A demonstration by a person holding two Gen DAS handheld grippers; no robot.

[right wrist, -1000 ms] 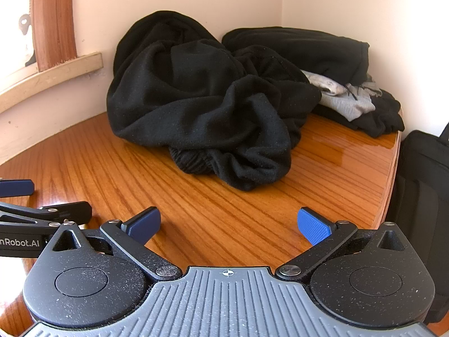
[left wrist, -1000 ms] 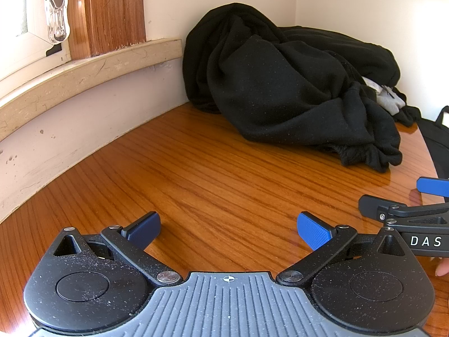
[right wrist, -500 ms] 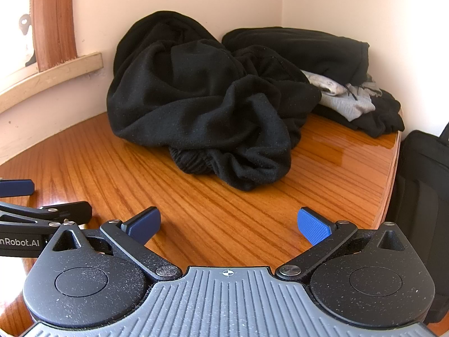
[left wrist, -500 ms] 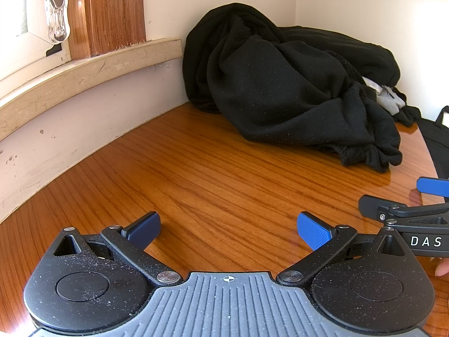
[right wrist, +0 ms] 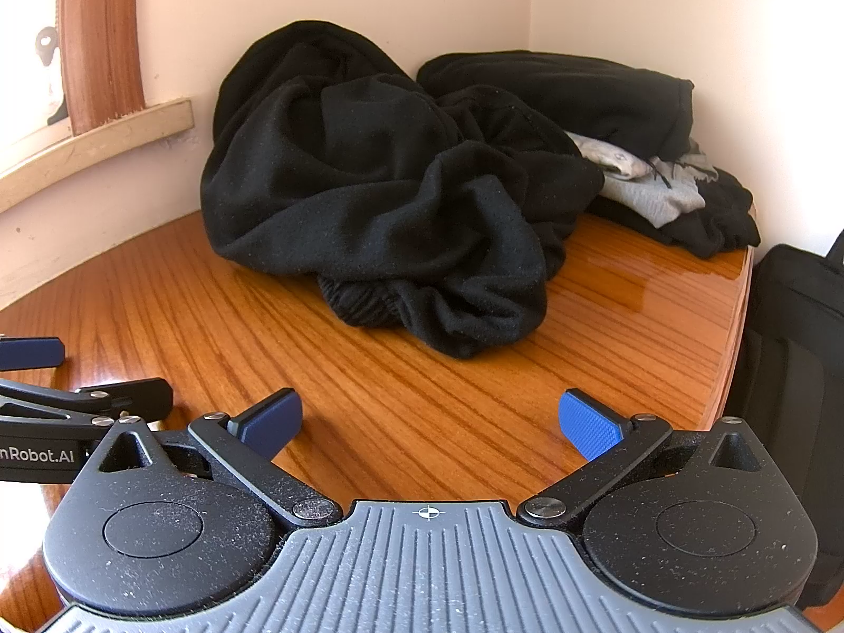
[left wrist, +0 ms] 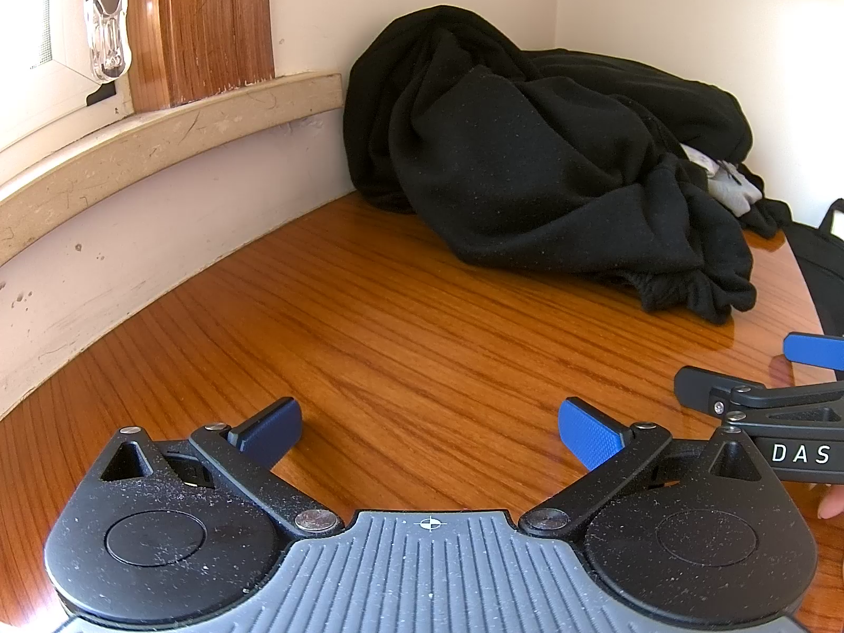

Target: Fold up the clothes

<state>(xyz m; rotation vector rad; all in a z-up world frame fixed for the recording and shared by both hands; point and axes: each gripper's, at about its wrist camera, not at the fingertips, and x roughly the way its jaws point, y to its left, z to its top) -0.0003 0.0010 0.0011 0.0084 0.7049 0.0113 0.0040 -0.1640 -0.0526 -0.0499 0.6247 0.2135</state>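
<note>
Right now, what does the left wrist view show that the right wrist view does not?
Only the left wrist view: a clear plastic window latch by the wooden frame, and a fingertip at the right edge. Only the right wrist view: the table's right edge and the full black bag beside it. Both: the crumpled black garment, grey clothing behind it, both open grippers, left and right.

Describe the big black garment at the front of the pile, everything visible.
The black garment is a crumpled heap of thick, matte, fleece-like cloth flecked with lint. It lies on the wooden table, its back against the wall, in deep folds. A ribbed hem or cuff pokes out under its near edge. To its right it touches more black clothes and a grey piece. Neither open gripper, left or right, touches it.
</note>
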